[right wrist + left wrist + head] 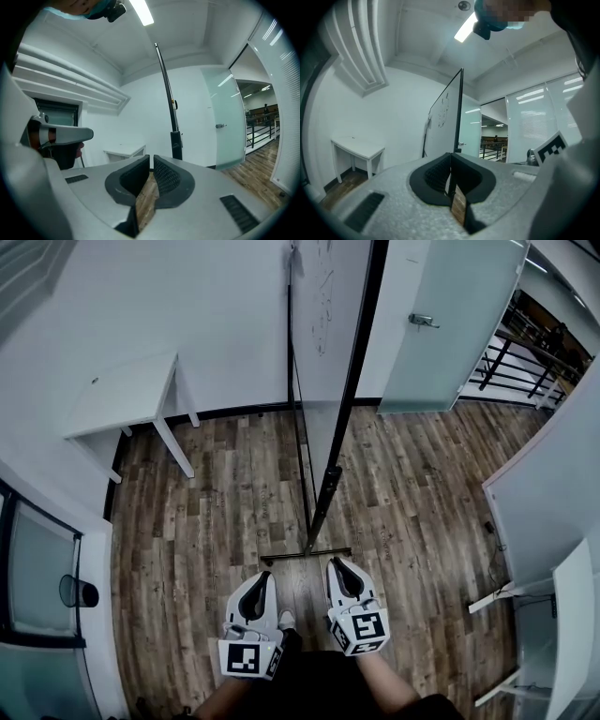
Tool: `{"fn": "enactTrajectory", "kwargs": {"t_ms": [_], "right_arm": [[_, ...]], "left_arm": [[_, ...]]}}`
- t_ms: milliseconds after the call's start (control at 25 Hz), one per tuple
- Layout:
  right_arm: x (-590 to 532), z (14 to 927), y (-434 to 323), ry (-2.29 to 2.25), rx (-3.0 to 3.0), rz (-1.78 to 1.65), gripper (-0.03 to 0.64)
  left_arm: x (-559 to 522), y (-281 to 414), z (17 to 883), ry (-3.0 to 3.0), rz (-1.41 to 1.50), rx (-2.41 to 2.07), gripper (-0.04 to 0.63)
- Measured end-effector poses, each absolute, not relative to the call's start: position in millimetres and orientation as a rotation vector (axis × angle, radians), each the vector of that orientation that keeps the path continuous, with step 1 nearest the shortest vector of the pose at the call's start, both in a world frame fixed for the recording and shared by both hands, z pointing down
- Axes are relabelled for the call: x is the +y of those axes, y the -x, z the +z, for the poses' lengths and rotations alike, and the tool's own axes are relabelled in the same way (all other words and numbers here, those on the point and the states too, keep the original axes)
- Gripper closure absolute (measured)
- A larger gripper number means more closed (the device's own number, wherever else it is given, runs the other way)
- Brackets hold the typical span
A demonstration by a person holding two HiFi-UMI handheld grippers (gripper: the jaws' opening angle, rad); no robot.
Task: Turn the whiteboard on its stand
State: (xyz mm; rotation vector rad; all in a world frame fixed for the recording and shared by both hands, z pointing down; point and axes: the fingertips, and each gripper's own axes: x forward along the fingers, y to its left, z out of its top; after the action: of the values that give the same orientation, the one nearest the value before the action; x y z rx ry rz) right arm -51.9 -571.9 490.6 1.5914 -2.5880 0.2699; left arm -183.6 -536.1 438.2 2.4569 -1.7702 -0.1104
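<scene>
Left claw (266, 576): jaws pressed together, nothing between them; in its own view (450, 159) the pads meet in one line.
Right claw (336, 564): closed too, empty; its own view (151, 161) shows only a sliver of floor between the pads.
Claw layout: side by side and near each other at the bottom of the head view, marker cubes toward the person, both aimed at the board.
Forearms: both come in from the bottom edge of the head view.
Stand foot (306, 556): thin dark bar on the floor just ahead of both claw tips; no contact visible.
Whiteboard (323, 324): upright on its stand, straight ahead, edge-on to the person, black frame on the right side. Neither claw touches it.
Board in left gripper view (443, 122): white face visible with faint scribbles near the top.
Board in right gripper view (167, 93): only the dark edge shows.
Floor (206, 521): wood planks.
White counter (122, 395): against the wall, left of the board, well apart from it.
Glass door (450, 324): frosted, metal handle, right of the board.
Railing (511, 367): dark bars beyond the door.
</scene>
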Motion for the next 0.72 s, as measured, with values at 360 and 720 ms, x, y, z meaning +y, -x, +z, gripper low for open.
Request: {"fn": "enactTrajectory", "kwargs": {"t_ms": [360,720], "right_arm": [[-654,519,52,-1.658,-2.511,0.326,0.531],[-727,560,44,-1.694,-2.398,0.368,0.451]], "left_arm": [[-592,192,447,-2.478,-0.087,-1.706,0.579],[-629,192,452,-2.488,-0.071,-1.680,0.580]]}}
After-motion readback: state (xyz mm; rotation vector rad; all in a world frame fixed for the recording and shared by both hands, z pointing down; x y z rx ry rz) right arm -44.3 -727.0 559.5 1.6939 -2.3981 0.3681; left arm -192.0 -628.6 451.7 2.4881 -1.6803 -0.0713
